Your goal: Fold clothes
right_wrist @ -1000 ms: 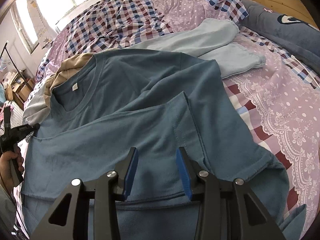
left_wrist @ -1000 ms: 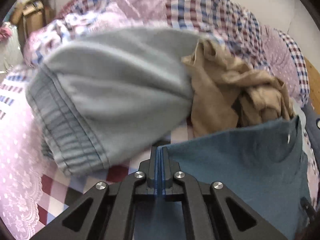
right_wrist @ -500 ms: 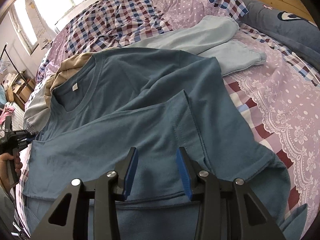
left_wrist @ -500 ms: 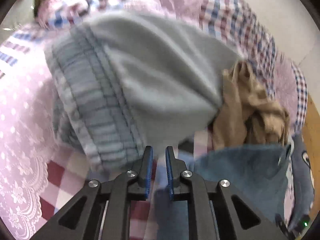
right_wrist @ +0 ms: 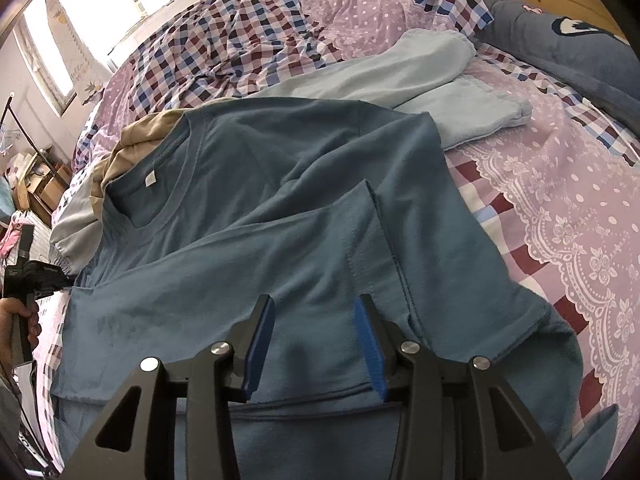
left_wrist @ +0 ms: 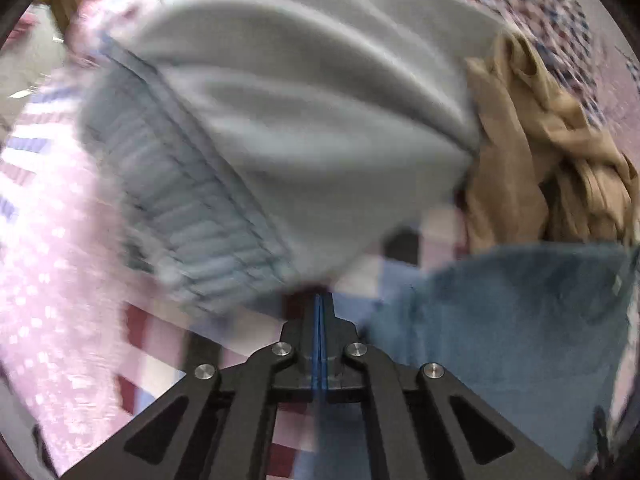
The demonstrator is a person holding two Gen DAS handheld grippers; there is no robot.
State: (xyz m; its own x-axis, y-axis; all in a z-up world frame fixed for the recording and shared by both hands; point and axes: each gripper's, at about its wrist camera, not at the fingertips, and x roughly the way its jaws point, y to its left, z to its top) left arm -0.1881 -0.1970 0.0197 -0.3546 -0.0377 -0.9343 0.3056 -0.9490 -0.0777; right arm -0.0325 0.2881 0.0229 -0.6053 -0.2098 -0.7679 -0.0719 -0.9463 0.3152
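Note:
A blue T-shirt [right_wrist: 280,208] lies spread on the bed, one sleeve folded over its front. My right gripper [right_wrist: 314,340] is open just above the shirt's lower part, holding nothing. My left gripper [left_wrist: 320,308] has its jaws closed with nothing seen between them; it sits over the bedsheet just left of the T-shirt's edge [left_wrist: 500,320]. It shows at the far left of the right wrist view [right_wrist: 40,276], by the shirt's sleeve.
Light grey-blue sweatpants [left_wrist: 280,120] with a ribbed waistband lie ahead of the left gripper, their legs [right_wrist: 400,76] reaching across the bed. A tan garment [left_wrist: 540,152] is bunched beside the shirt collar. A dark blue pillow [right_wrist: 568,52] lies at the right.
My left gripper let go of the shirt edge, opened briefly, then closed empty while moving; its view is blurred. The right gripper has stayed open and still.

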